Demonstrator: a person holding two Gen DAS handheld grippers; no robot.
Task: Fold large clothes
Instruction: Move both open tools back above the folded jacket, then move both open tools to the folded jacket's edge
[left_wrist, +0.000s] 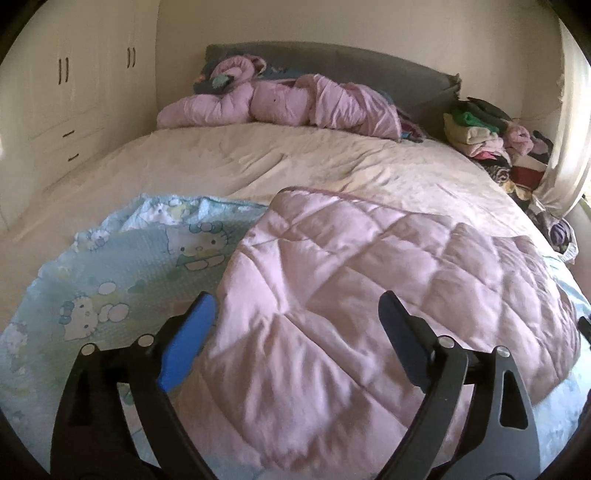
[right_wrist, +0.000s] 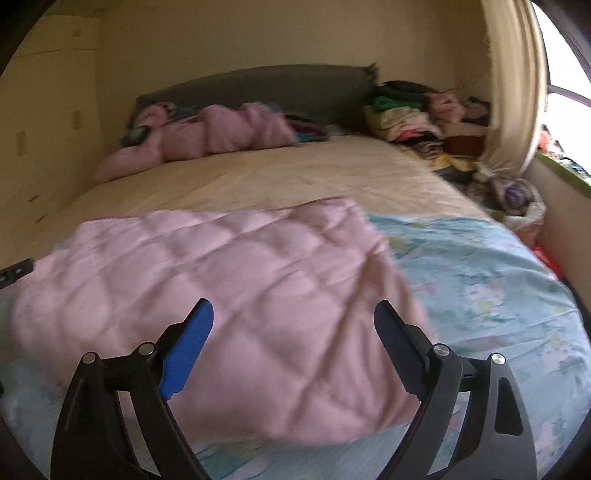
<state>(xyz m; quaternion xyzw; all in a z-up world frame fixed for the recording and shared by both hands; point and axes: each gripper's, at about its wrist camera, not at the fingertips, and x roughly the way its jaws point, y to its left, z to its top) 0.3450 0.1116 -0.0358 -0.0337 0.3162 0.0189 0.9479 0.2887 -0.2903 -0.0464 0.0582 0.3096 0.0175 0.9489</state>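
A pink quilted blanket (left_wrist: 369, 295) lies folded on the near part of the bed, on top of a light blue Hello Kitty sheet (left_wrist: 110, 280). It also shows in the right wrist view (right_wrist: 221, 280), with the blue sheet (right_wrist: 480, 280) to its right. My left gripper (left_wrist: 297, 310) is open and empty, just above the blanket's near left part. My right gripper (right_wrist: 293, 317) is open and empty, above the blanket's near right part.
The bed has a cream cover (left_wrist: 258, 162) and a grey headboard (left_wrist: 332, 59). A pink bundle of bedding (left_wrist: 277, 103) lies by the headboard. Piles of clothes (left_wrist: 491, 136) sit at the far right. Cream wardrobes (left_wrist: 74, 92) stand at the left. A curtain (right_wrist: 517, 81) hangs at the right.
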